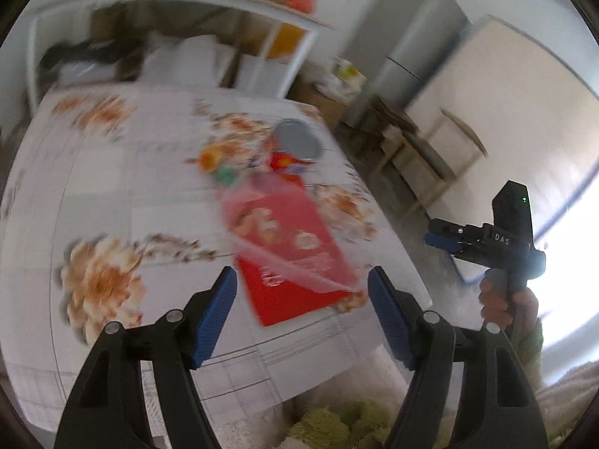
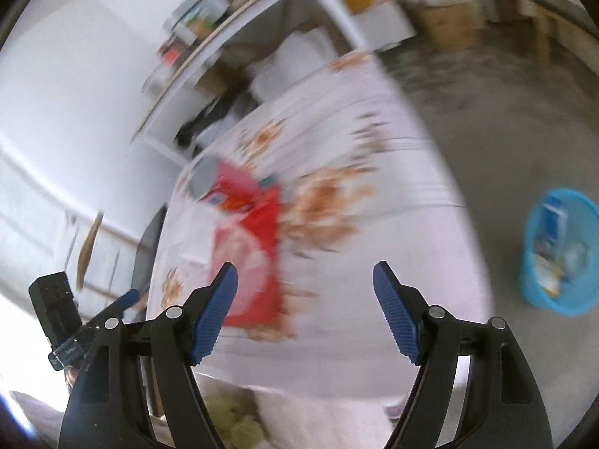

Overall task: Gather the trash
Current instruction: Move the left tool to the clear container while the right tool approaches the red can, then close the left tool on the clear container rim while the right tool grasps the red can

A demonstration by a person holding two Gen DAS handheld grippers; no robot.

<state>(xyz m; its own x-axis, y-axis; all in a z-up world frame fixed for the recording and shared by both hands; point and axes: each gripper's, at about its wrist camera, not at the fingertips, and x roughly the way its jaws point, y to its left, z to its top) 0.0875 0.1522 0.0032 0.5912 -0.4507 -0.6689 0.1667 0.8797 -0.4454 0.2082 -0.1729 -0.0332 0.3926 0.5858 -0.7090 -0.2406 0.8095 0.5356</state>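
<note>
Both my grippers hang over the flowered table, nothing in either

My left gripper (image 1: 302,312) and right gripper (image 2: 305,308) stand wide and empty. The red packet (image 1: 290,250) lies flat on the tablecloth (image 1: 112,187) ahead, the can (image 1: 295,142) just behind it. The blue trash basket (image 2: 559,258) sits on the floor, well apart from the table

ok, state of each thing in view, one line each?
left gripper: open, nothing between the pads
right gripper: open, nothing between the pads
red packet: lying flat on the table, clear film loose on top
can: on its side on the table, grey end showing
blue basket: upright on the floor, trash already inside
table: covered with a floral cloth
</note>
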